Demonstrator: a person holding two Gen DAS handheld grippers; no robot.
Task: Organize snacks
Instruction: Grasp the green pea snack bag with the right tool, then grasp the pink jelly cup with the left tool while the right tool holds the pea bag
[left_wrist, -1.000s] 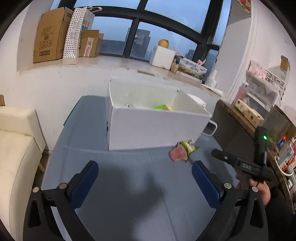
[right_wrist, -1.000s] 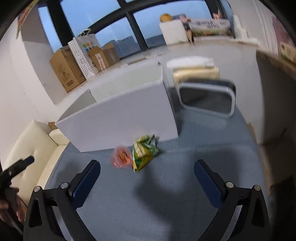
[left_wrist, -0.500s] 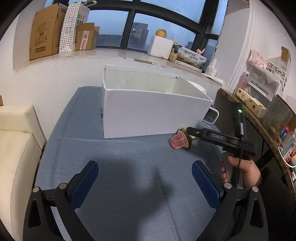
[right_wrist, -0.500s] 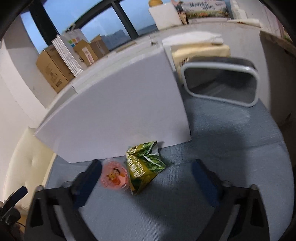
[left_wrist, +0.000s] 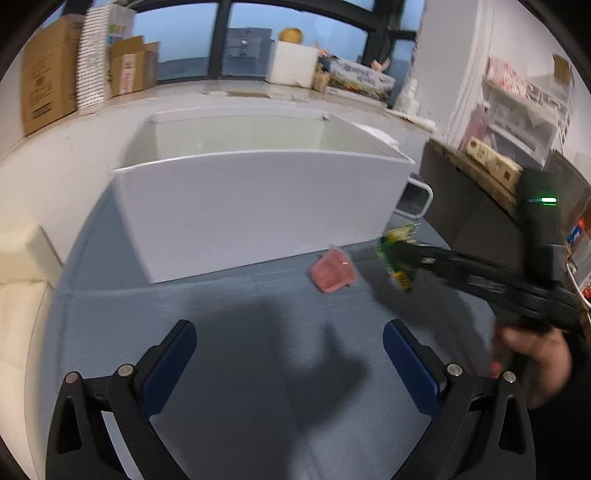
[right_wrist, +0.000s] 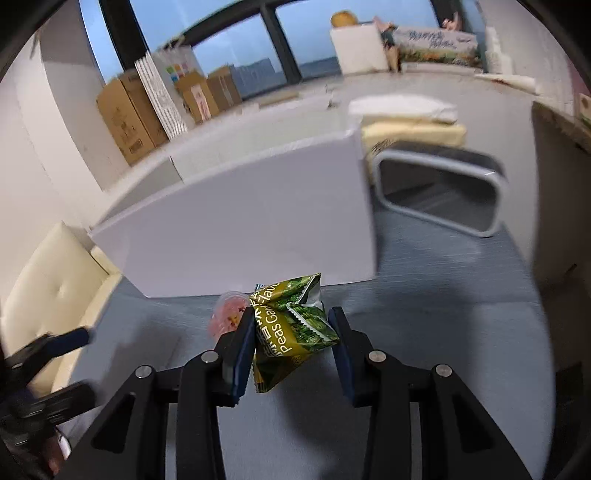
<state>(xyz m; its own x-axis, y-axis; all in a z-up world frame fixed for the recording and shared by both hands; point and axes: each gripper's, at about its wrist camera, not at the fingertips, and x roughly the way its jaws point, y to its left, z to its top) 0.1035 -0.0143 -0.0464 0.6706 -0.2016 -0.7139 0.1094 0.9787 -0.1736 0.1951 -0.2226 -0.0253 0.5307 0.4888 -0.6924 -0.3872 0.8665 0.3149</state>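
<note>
The right gripper (right_wrist: 291, 332) has just been closing and now squeezes the green pea bag (right_wrist: 291, 325) on the blue table (right_wrist: 443, 332), at six o'clock from the white box (right_wrist: 240, 229), ready to lift in, while the left gripper (left_wrist: 290, 362) stays wide open and empty.

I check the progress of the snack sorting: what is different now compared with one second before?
The right gripper came forward to the green pea snack bag and its jaws have just been closing; the bag is now between the pads, which press it. The left gripper stays open and empty. The pink jelly cup and white box did not move.
</note>
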